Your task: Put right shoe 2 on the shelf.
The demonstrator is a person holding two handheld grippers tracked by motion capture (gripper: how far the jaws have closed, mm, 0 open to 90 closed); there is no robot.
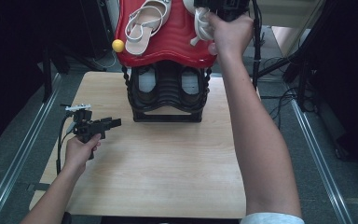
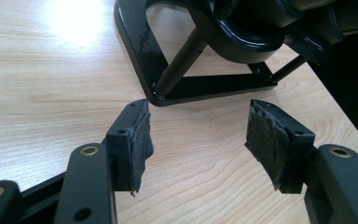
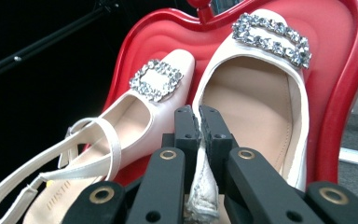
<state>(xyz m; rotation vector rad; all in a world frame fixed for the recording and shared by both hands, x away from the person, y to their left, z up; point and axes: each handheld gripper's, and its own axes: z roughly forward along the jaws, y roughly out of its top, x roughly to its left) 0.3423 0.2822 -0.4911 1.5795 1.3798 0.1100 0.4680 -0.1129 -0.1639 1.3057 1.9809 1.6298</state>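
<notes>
On the desk's far edge, the red tray [image 3: 345, 93] carries shoes; the right gripper [image 3: 199, 122] pinches a cream shoe's [image 3: 256, 112] strap to place it, while the left gripper [image 2: 198, 140] waits wide open.

Cream shoes [image 3: 261, 107] with silver buckles, red tray [image 3: 345, 93], black rack [image 1: 168, 93].

We seem to be in a lab or recording studio rather than a home. We see a bare light-wood table [image 1: 158, 168] standing on grey carpet, metal rails [image 1: 21, 154] running along both sides, dark stands [image 1: 284, 63] and loose cables [image 1: 279, 100] on the floor at the right, and black drapes or panels closing off the left.
</notes>
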